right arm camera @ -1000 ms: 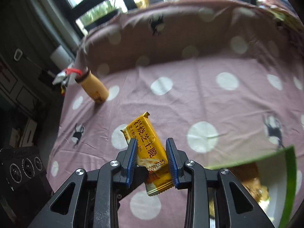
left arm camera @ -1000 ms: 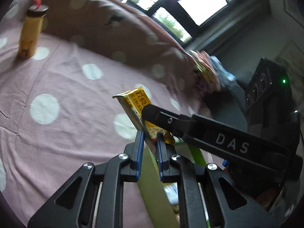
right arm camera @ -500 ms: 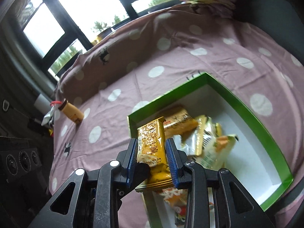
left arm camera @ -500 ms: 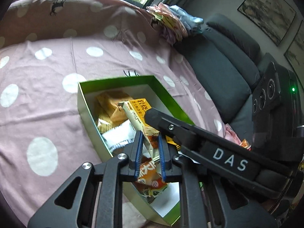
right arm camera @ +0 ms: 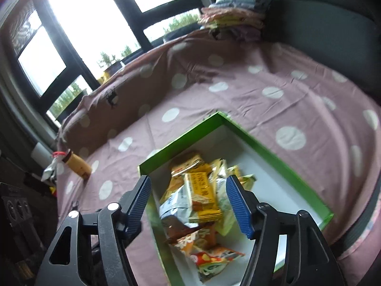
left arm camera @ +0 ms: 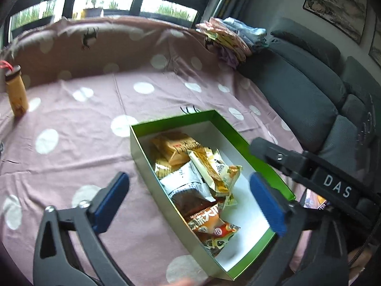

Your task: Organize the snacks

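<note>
A green box (left arm camera: pixel 240 140) with a white inside sits on the pink polka-dot cloth (left arm camera: pixel 83 147) and holds several snack packets (left arm camera: pixel 197 171). My left gripper (left arm camera: pixel 190 197) is open and empty above the box. My right gripper (right arm camera: pixel 190 202) is open over the same box (right arm camera: pixel 273 157). A yellow snack bar (right arm camera: pixel 202 195) lies on the packet pile between its fingers, not touched. The right gripper's black body (left arm camera: pixel 333 188) shows at the right of the left wrist view.
A tan bottle with a dark cap (left arm camera: pixel 15 93) stands on the cloth at the far left; it also shows in the right wrist view (right arm camera: pixel 76 164). Folded cloths (left arm camera: pixel 233 38) lie at the back. A grey sofa (left arm camera: pixel 309 83) runs along the right.
Both grippers carried yellow snack bars over the box and opened. The bars now lie in the box with the other packets. Both grippers are empty.
</note>
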